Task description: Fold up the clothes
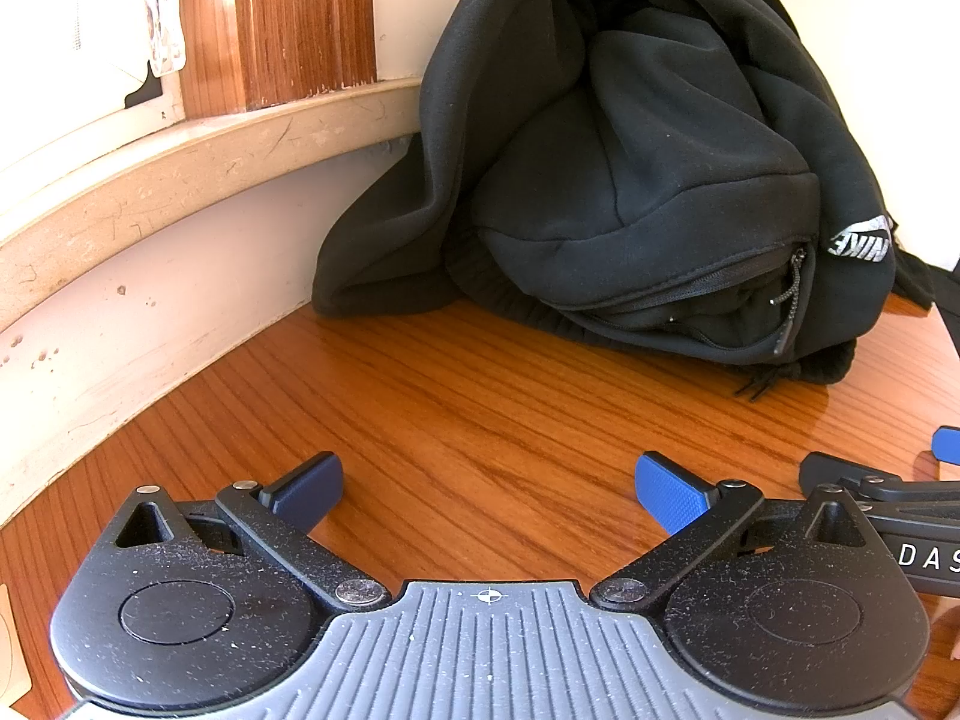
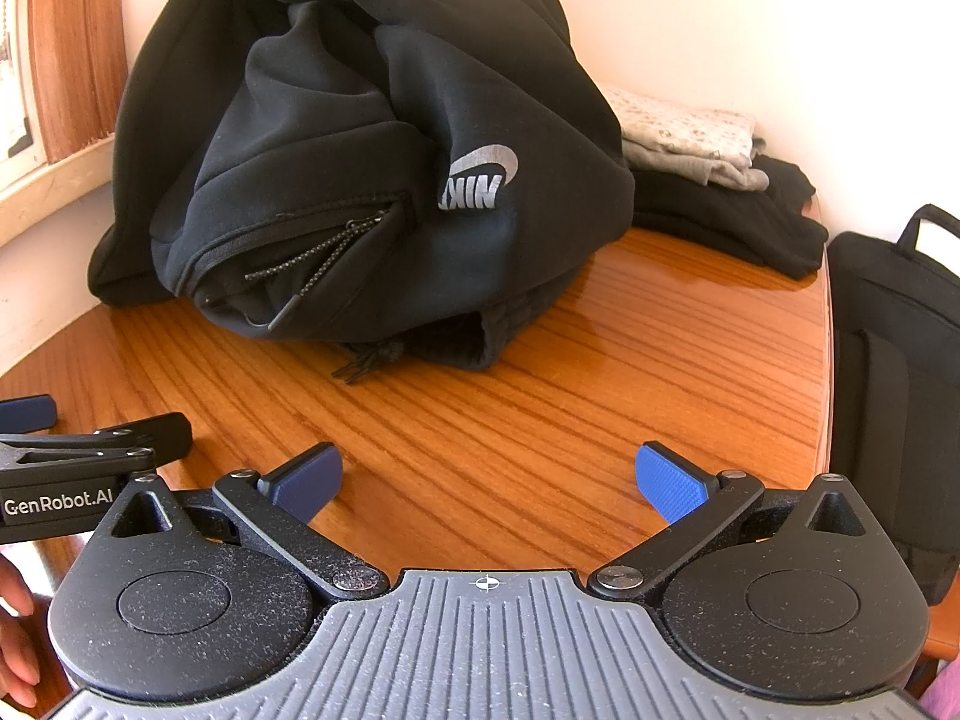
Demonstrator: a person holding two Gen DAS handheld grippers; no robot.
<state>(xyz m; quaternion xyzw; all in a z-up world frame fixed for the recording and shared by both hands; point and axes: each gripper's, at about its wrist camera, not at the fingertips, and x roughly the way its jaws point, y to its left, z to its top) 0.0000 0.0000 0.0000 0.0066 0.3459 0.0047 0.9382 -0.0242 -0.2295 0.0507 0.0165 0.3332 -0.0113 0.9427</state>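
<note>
Black Nike garment heaped on the wooden table [image 2: 540,396].
The left gripper [image 1: 489,483] and right gripper [image 2: 489,477] are held spread and empty, near the bundled garment [image 2: 360,168].

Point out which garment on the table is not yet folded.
The black Nike garment, heaped in a crumpled mound; the grey and black clothes behind it lie flat, stacked.

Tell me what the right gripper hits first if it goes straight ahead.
Probably the black hoodie. The right gripper is open over bare table, and the heap lies straight ahead of its fingers; depth is hard to judge through the fisheye.
</note>
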